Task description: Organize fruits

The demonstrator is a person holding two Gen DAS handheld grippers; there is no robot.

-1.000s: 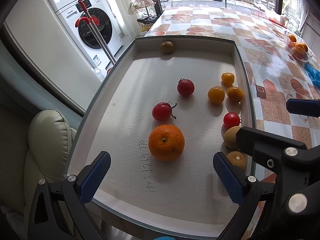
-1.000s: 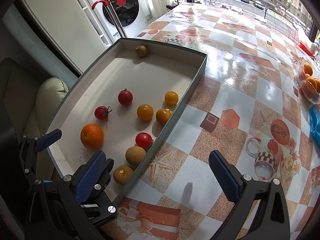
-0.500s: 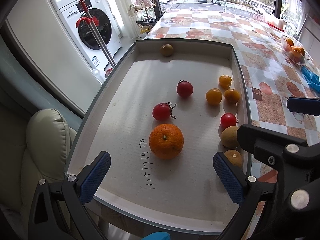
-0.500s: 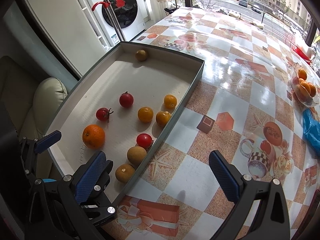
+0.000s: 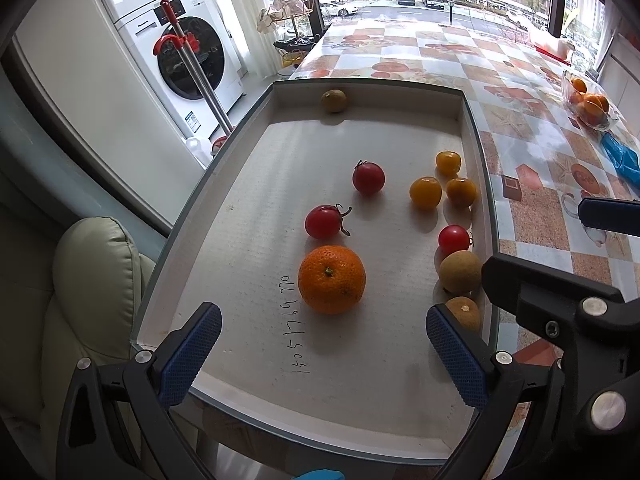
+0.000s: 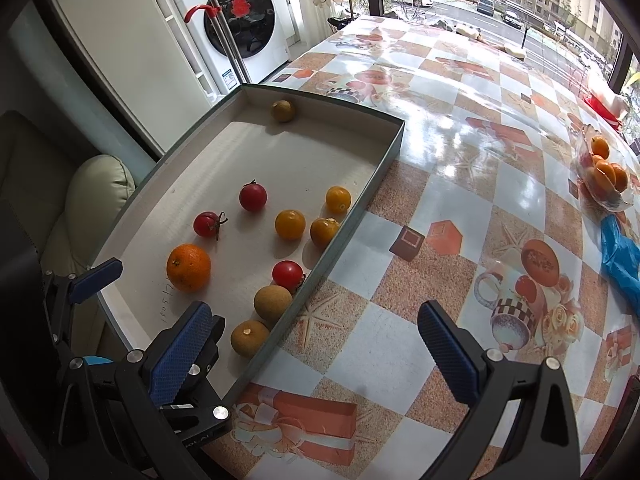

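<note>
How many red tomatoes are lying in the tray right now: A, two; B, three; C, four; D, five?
B: three red tomatoes lie in the tray, one mid-tray, one with a curled stem beyond the orange, one by the right wall.

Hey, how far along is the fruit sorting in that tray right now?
Barely begun. Nothing looks sorted: the orange, red tomatoes and brown fruits lie mixed across the tray; only three yellow tomatoes sit close together. Nothing is in hand: left gripper and right gripper are both open and empty. All grouping remains.
</note>
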